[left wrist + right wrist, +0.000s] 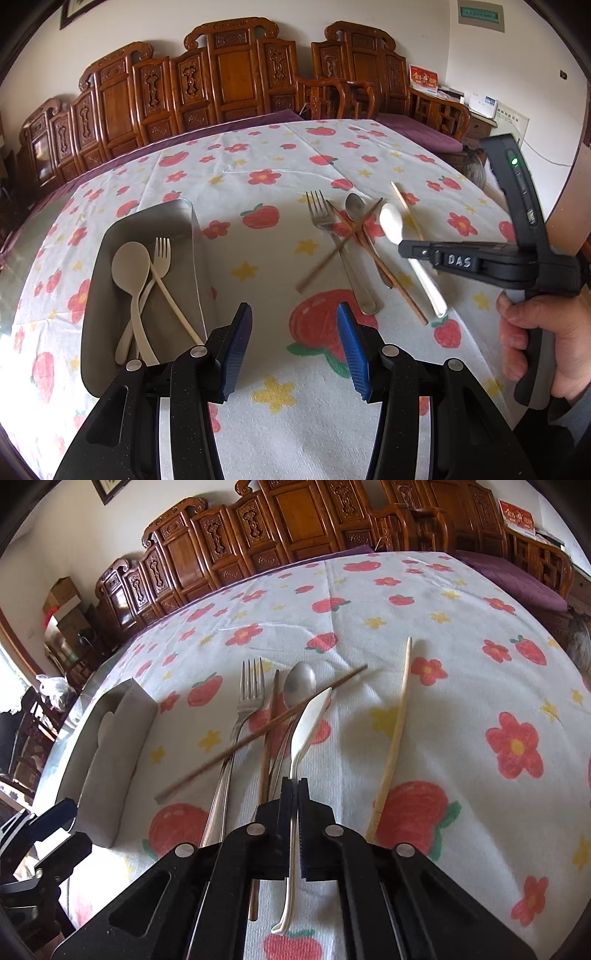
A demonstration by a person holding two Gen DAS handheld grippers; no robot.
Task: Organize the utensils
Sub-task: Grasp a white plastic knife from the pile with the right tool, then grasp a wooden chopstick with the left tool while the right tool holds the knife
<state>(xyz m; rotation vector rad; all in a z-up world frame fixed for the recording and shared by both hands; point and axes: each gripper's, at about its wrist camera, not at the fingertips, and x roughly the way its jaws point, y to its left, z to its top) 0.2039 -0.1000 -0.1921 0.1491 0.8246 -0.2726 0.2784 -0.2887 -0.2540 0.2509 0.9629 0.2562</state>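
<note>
My right gripper (295,781) is shut on the handle of a white spoon (310,720), which is turned on its edge above the pile. In the left wrist view the same white spoon (391,221) sticks out past the right gripper (404,247). Under it lie a metal fork (251,694), a metal spoon (299,683) and two crossed brown chopsticks (266,731). A pale chopstick (395,731) lies apart on the right. My left gripper (293,343) stands open and empty beside the metal tray (195,236), which holds a cream spoon (129,266), a cream fork (162,254) and a cream chopstick (177,310).
The table wears a white cloth (258,424) printed with flowers and strawberries. Carved wooden chairs (229,74) line its far edge. A person's hand (535,332) grips the right tool's handle at the right side.
</note>
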